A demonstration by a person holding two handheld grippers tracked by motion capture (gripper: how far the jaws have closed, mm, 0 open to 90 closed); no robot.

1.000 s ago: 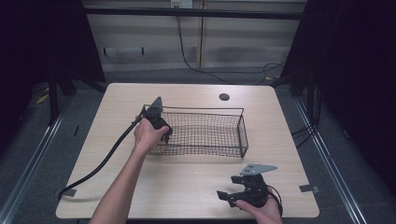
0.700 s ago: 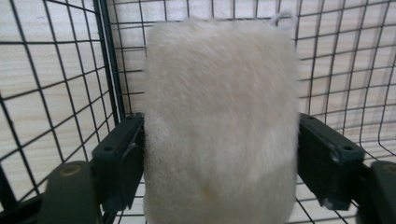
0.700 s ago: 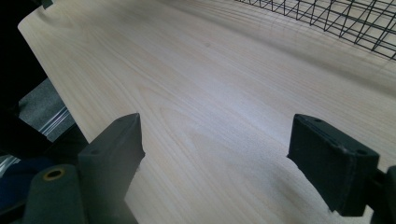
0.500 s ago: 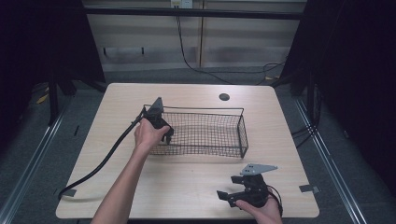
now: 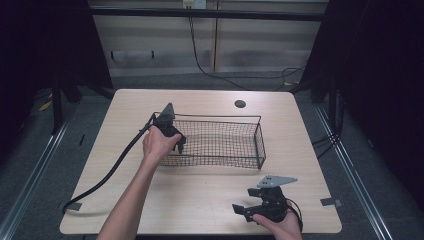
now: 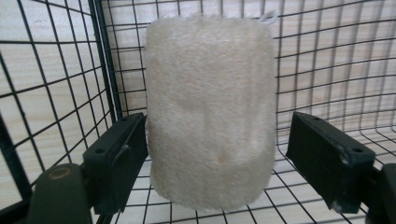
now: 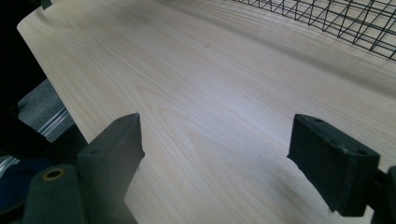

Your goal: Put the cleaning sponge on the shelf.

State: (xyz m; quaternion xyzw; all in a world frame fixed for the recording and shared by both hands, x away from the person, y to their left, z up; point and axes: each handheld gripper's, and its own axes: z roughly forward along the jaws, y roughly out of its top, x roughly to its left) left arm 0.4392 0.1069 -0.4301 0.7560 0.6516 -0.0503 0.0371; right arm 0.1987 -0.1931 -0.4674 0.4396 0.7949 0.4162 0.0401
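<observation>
Left gripper (image 6: 212, 154) just opening, sponge (image 6: 210, 112) loose between jaws in basket (image 5: 260, 142) | soft, light, squashy; grip mid-sides | right gripper (image 7: 233, 158) open, idle.

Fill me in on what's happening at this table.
A person works two handheld grippers. The left gripper is down inside the wire basket; its jaws have just been opening and stand apart around a cream fuzzy pad, one touching, one clear. The right gripper rests open over bare table.

A lab: dark curtains (image 5: 385, 75) and floor rails (image 5: 30, 175) surround the table (image 5: 200, 200).
</observation>
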